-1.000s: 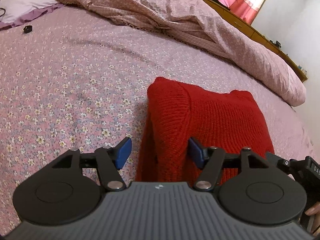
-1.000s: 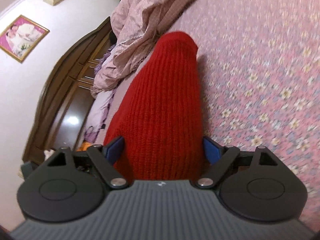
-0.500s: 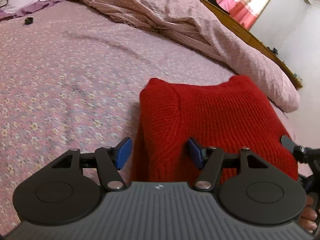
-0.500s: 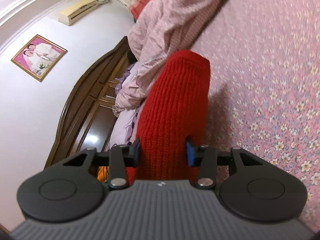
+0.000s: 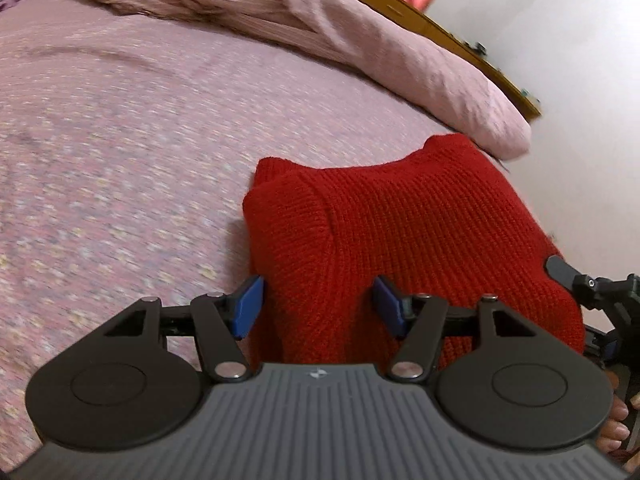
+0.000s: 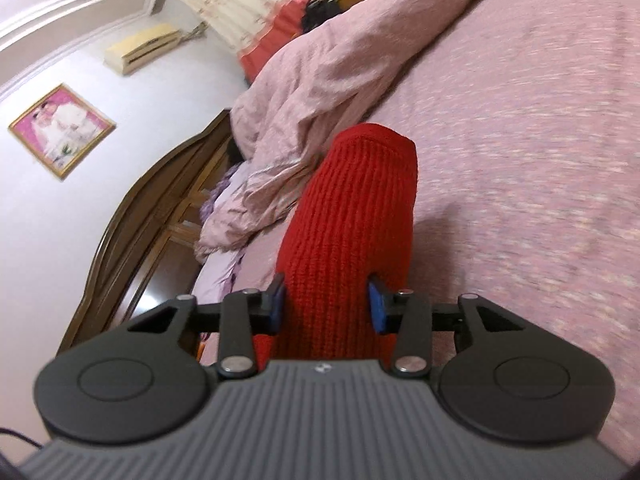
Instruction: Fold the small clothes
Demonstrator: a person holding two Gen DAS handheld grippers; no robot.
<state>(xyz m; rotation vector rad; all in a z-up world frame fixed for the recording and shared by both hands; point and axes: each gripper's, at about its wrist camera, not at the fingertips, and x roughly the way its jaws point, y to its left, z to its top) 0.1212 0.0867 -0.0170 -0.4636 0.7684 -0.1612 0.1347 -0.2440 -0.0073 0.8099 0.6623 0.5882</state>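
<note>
Both hand-held grippers pinch the folded red sweater above the bed.
Left hand-held gripper and right hand-held gripper grip thick knit; a slipping layer could undo the fold.

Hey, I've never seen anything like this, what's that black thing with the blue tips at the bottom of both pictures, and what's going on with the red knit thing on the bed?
These are two hand-held grippers, not a robot arm: a person carries one in each hand, and each has a camera looking forward along its two blue-tipped fingers. One picture comes from the left gripper, the other from the right gripper. Both are clamped on the same folded red knit garment, one at each end; the right gripper's fingers also show at the edge of the left view. Under the garment is a bed with a pink flowered sheet, and a crumpled pink quilt lies behind. The right view is tilted, so you also see a wall with a framed picture and a wooden headboard.
</note>
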